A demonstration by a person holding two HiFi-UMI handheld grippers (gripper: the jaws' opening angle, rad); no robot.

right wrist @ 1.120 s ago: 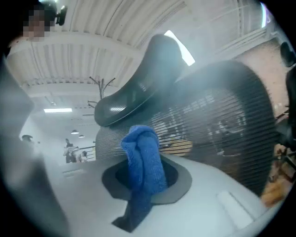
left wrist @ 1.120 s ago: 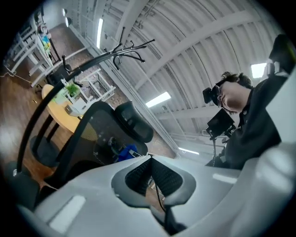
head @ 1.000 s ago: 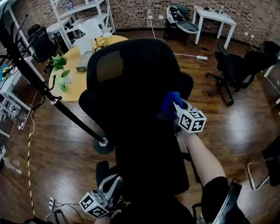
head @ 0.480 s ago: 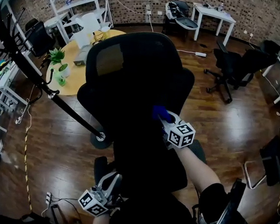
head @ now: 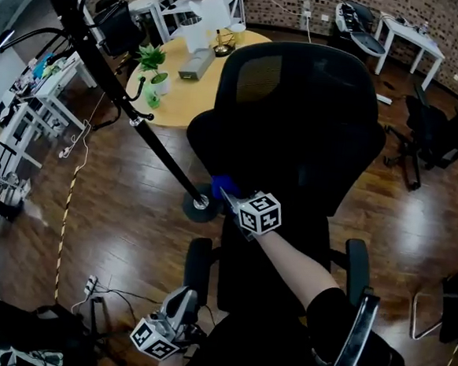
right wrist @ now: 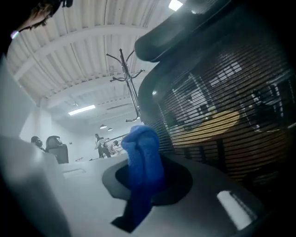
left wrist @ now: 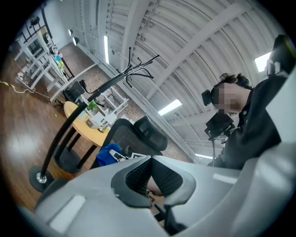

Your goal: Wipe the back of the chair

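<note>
Right now the wiping step is in hand. My right gripper [head: 229, 196] is clenched on the blue cloth [head: 221, 186], and the right gripper view shows a thick fold of it standing up from between the jaws, with a tail hanging below them. In the head view the cloth sits low at the left edge of the chair back [head: 298, 105], close to where the backrest narrows toward the seat. The mesh of the backrest [right wrist: 222, 102] fills the right side of the right gripper view, very near the cloth [right wrist: 142, 152]. I cannot tell whether the fold is pressed against it or only beside it.

My left gripper [head: 181, 301] hangs low by my body, well apart from the chair. Its ribbed pads [left wrist: 138, 172] meet at their tips with nothing between them, so it takes no part in this step.

I judge that most of the back is not yet covered from this spot: the broad upper panel and the right side lie away from the cloth. The next move calls for me to turn the fold flat onto the mesh and press lightly. I would then draw it across or upward in a long stroke, with the grip firm so the cloth does not slip out. The black pole's base [head: 200, 204] stands just beside my gripper, so the sweep should go away from it.
</note>
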